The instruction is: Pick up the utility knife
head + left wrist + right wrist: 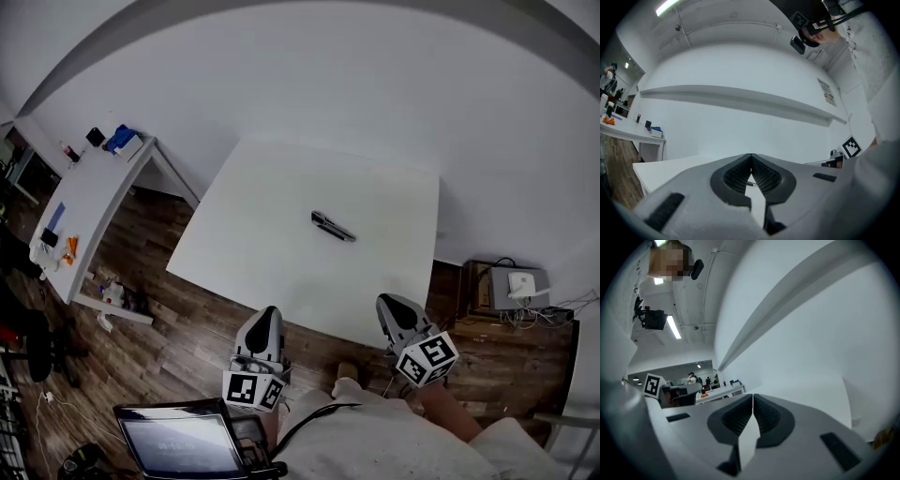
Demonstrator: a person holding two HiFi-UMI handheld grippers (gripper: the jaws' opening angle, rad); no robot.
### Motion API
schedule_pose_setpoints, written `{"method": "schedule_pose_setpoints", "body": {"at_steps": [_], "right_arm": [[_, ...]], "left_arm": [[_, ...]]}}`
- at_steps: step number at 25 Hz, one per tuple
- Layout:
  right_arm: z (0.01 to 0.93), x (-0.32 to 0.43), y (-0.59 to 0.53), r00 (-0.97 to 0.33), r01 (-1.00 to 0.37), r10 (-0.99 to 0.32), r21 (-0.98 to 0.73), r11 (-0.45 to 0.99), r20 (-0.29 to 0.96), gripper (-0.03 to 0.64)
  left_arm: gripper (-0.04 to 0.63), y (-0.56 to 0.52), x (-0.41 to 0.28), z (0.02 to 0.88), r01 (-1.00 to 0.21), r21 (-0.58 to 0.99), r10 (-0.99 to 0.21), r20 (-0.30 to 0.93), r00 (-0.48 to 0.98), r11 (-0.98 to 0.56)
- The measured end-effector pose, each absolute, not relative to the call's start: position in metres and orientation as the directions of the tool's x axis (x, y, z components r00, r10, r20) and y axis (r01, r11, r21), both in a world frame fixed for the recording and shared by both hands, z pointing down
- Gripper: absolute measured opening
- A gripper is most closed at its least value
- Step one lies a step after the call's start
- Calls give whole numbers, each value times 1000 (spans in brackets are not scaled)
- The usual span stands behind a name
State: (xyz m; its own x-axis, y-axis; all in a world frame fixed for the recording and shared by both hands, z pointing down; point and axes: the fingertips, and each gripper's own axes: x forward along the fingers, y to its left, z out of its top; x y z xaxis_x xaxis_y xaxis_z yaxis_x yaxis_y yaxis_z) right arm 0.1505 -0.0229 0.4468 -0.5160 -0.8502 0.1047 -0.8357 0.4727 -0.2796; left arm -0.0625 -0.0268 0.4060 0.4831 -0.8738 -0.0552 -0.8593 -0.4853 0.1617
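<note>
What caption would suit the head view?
Left gripper and right gripper, both shut, near the white table; utility knife lies mid-table.

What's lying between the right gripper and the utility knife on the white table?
Nothing. In the head view, only bare white table lies between the right gripper and the utility knife.
</note>
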Motion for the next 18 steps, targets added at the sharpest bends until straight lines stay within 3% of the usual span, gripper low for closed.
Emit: {"method": "schedule_pose_setpoints", "body": {"at_steps": [12,18], "right_arm": [[466,160,-58,-543,-818,-828,-311,483,143,8],[486,138,-84,-627,-778,-728,-270,567,278,9]], "left_arm": [[8,-56,-39,414,-845,193,-865,-50,499,-499],[8,-76,-49,415,-842,191,-862,-49,505,-504]]}}
